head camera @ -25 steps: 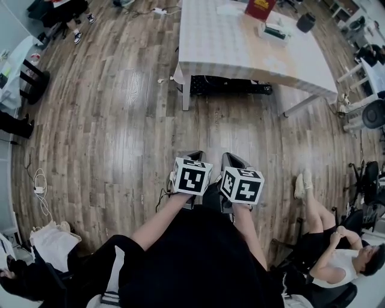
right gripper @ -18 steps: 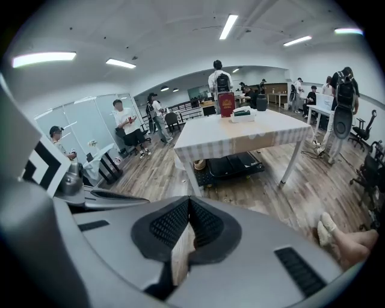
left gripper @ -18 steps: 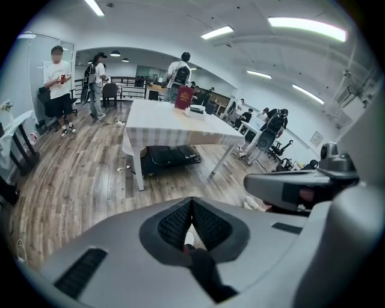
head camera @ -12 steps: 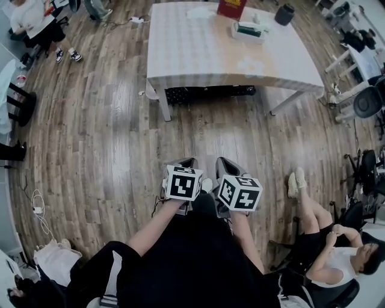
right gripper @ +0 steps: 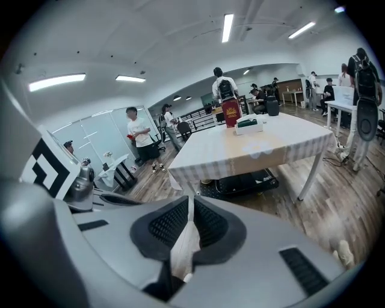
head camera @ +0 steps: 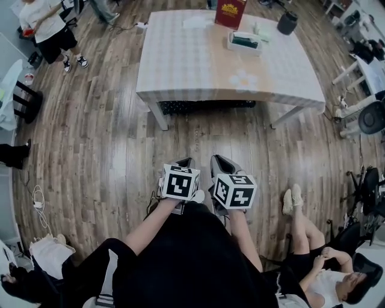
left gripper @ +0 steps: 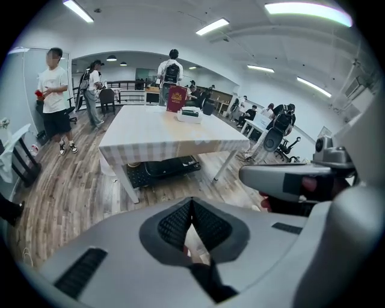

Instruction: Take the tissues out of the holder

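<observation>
The tissue holder (head camera: 243, 41), a white tray with a dark green pack in it, stands far back on the table (head camera: 198, 66) with the checked cloth, beside a red box (head camera: 230, 13) and a black cylinder (head camera: 287, 23). My left gripper (head camera: 185, 161) and right gripper (head camera: 216, 159) hang side by side over the wooden floor, well short of the table's near edge. Both are shut with nothing between the jaws. In the left gripper view the tissue holder (left gripper: 190, 114) sits small and distant beyond the left gripper (left gripper: 192, 201). In the right gripper view the holder (right gripper: 248, 124) lies ahead of the right gripper (right gripper: 191, 201).
A black case (head camera: 204, 107) lies under the table. A person (head camera: 51, 27) stands left of the table, another sits at lower right (head camera: 319, 264). Office chairs (head camera: 370, 114) crowd the right side. Cables (head camera: 39, 192) and a white bag (head camera: 45, 252) lie on the floor at left.
The table has come nearer and fuller into the head view as both grippers travel toward it together. A standing person has come into view at upper left. The jaws look unchanged.
</observation>
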{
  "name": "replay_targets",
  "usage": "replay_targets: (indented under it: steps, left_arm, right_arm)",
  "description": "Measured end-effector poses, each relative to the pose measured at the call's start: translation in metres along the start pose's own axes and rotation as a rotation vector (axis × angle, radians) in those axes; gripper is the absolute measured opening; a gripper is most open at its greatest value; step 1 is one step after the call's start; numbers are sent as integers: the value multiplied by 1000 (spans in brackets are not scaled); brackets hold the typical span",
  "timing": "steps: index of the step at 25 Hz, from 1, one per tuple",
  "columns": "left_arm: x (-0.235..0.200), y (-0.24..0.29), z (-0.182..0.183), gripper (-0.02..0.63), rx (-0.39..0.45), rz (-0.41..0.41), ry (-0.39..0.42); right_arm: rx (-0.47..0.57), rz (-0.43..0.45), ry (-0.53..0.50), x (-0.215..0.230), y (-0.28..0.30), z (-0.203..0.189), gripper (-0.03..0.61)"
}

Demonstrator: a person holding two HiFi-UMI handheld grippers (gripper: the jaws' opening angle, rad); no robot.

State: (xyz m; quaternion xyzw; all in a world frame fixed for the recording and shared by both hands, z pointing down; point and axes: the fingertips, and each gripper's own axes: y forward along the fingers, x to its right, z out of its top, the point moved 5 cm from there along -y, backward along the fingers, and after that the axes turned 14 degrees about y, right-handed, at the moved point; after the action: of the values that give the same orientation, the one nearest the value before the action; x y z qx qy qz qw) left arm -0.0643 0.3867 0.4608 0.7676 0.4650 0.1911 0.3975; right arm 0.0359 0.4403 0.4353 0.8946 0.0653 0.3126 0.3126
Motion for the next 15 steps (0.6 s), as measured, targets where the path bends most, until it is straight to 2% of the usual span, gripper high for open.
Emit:
replay_targets:
  steps: [3, 5, 8, 15]
  left_arm:
    - [-4, 7, 7, 1, -14, 14, -18]
    - [-8, 12, 16, 1, -15, 18, -25]
    - [-13, 24, 28, 0, -11, 11, -27]
    - [-38, 75, 75, 1, 4, -46, 4]
  right_arm:
    - [-17, 23, -9, 4, 9, 9, 37]
    - [-26, 38, -17, 4, 16, 16, 79]
    - [-30, 42, -25, 6, 26, 23, 89]
    - [-6, -35, -4, 31, 56, 60, 98]
